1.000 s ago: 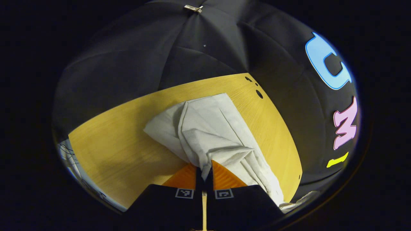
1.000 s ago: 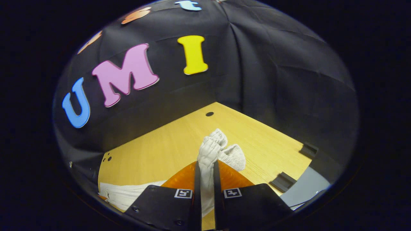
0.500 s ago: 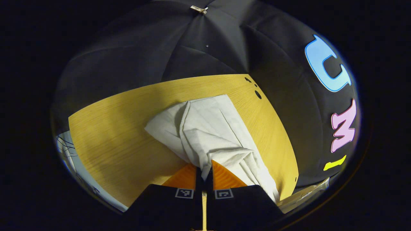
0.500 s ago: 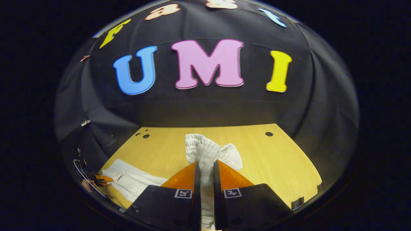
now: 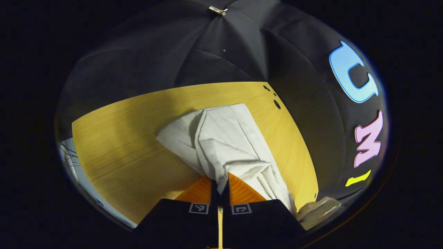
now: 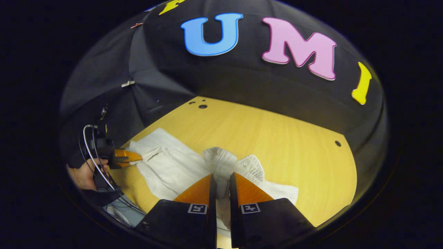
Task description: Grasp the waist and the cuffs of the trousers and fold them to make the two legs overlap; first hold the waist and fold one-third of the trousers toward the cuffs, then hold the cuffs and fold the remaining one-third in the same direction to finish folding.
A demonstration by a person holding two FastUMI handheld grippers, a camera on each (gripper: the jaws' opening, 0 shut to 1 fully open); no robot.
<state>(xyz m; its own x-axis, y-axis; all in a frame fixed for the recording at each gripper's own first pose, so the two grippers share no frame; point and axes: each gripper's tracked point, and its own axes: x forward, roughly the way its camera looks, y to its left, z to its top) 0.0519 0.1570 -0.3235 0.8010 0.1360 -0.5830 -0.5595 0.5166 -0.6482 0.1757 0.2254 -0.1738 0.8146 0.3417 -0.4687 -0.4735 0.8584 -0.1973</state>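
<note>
White trousers [image 5: 225,141] lie crumpled on the yellow wooden table [image 5: 124,138]. In the left gripper view my left gripper [image 5: 220,178] is shut on a bunched fold at the cuff end, the legs running away from it. In the right gripper view my right gripper [image 6: 221,180] is shut on the gathered elastic waist [image 6: 221,160], lifted off the table. The trousers [image 6: 169,162] stretch to the left in that view, where the left gripper [image 6: 133,157] pinches their far end, held by a hand [image 6: 84,176].
Small round holes [image 5: 277,103] mark the table's far corner. Another hole [image 6: 337,143] sits at the right of the table in the right gripper view. Cables [image 6: 93,159] hang by the hand. The table's near edge [image 5: 104,204] runs along the lower left.
The right gripper has swung to the left with the waist in its grip, bringing the left gripper and hand into its view. The left gripper has hardly moved.
</note>
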